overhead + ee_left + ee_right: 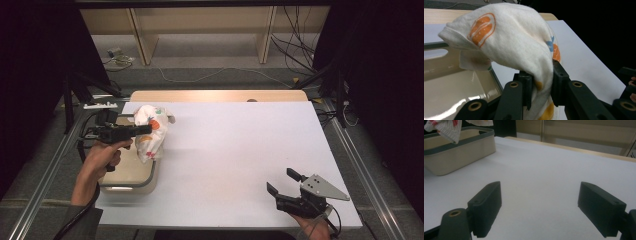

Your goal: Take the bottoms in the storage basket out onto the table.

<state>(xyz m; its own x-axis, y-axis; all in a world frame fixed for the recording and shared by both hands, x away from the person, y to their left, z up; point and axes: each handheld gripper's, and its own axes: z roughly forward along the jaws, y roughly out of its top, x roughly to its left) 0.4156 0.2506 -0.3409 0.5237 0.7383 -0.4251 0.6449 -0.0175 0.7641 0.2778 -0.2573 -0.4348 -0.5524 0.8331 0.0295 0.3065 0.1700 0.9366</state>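
- Your left gripper [142, 129] has its fingers [560, 75] clenched on the white cotton cloth printed with orange and blue fruit shapes [150, 131]; in the left gripper view the fabric is pinched between both black pads and bulges out above them.
- The cloth hangs in the air at the left side of the white-topped bench [235, 150], over the right-hand rim of the beige plastic basket with the dark grey rim [127, 176]. Its long axis runs roughly top to bottom: one bunched end rises above the fingers and the rest droops below them.
- The relation that matters: the cloth sits on the basket's bench-side edge, so the open bench lies to its right and the basket's hollow to its left and below. Whichever way you go next, I judge the hanging tail must clear that rim.
- Your right gripper [285, 184] rests low at the near right corner of the bench, fingers [486, 205] released and spread wide with nothing between them.
- It is well apart from the cloth; the left hand [102, 155] is by far the nearer one.
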